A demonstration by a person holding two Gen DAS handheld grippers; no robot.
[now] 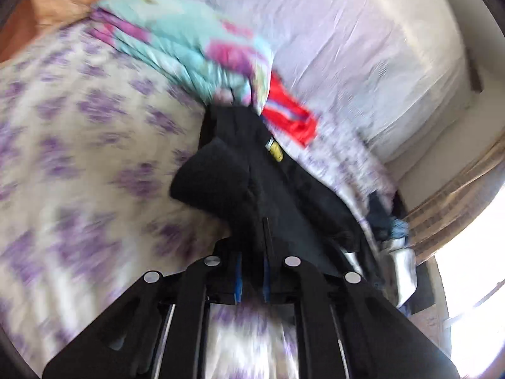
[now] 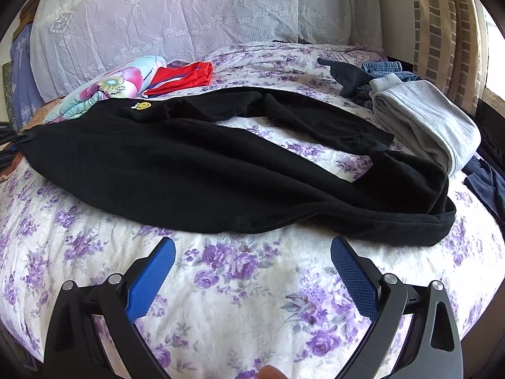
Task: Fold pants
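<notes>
The left claw [image 1: 252,237] angles downward, clamped on the black pants [image 2: 189,164]. The right claw [image 2: 252,252] tilts down, fingers apart, pants spread just ahead on the bed [image 2: 236,300]. A yellow smiley patch [image 2: 142,105] shows; no readable writing.

— The left wrist view is smeared all over; the flowers on the bedspread [image 1: 94,132] run into purple streaks, so we can't read them.

— And the fingertips of the left gripper [image 1: 252,237] are buried under the black pants [image 1: 252,177]; we only see the fabric bunched over them.

— In the right wrist view, the dark clothes [image 2: 486,183] are cut by the right edge.

— At the bottom edge there's a bit of a fingertip [image 2: 271,372] — we see nothing more of the hand.
</notes>
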